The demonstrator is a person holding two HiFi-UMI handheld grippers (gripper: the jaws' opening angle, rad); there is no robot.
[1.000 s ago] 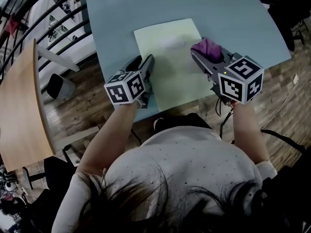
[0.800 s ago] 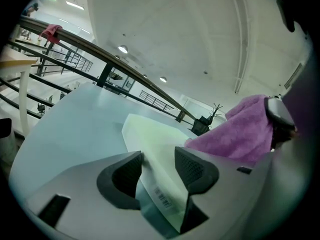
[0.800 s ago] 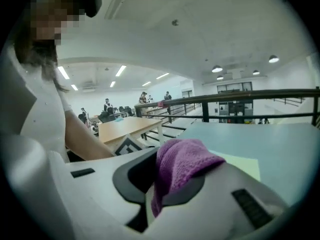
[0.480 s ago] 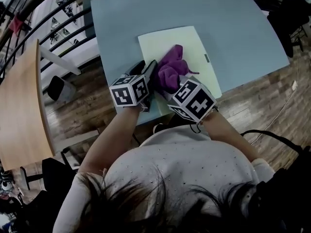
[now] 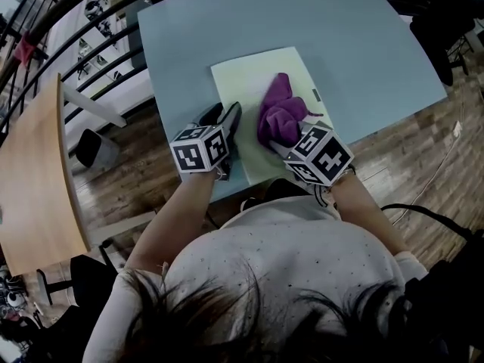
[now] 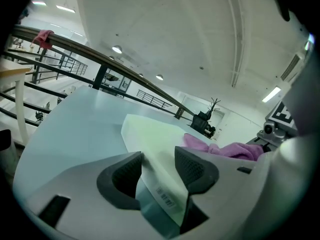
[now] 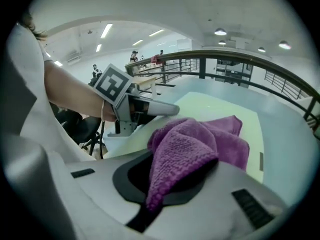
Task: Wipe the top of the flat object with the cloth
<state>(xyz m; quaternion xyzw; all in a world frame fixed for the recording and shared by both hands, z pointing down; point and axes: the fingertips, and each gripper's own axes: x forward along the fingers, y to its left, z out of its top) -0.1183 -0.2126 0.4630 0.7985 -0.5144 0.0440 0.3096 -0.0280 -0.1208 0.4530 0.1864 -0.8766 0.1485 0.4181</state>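
Two grippers work over the pale yellow-green flat board point(image 5: 246, 78) on the grey-blue table point(image 5: 363, 36), with a light wooden tabletop point(image 5: 34, 180) off to the left. Only the left gripper view catches a barcode label point(image 6: 165, 199) on the board's edge. The left gripper point(image 6: 157, 159), jaws partly apart, straddles that left edge. The right gripper point(image 7: 175, 174) clamps the purple terry cloth point(image 5: 278, 112), which lies on the board's near half.

2 grippers are counted: left gripper point(image 5: 225, 116), right gripper point(image 5: 281, 141) | 1 purple cloth point(image 5: 278, 110) | 1 pale green flat sheet point(image 5: 246, 78) | 2 tables: blue-grey table point(image 5: 340, 36) at centre, wooden table point(image 5: 34, 180) at left edge
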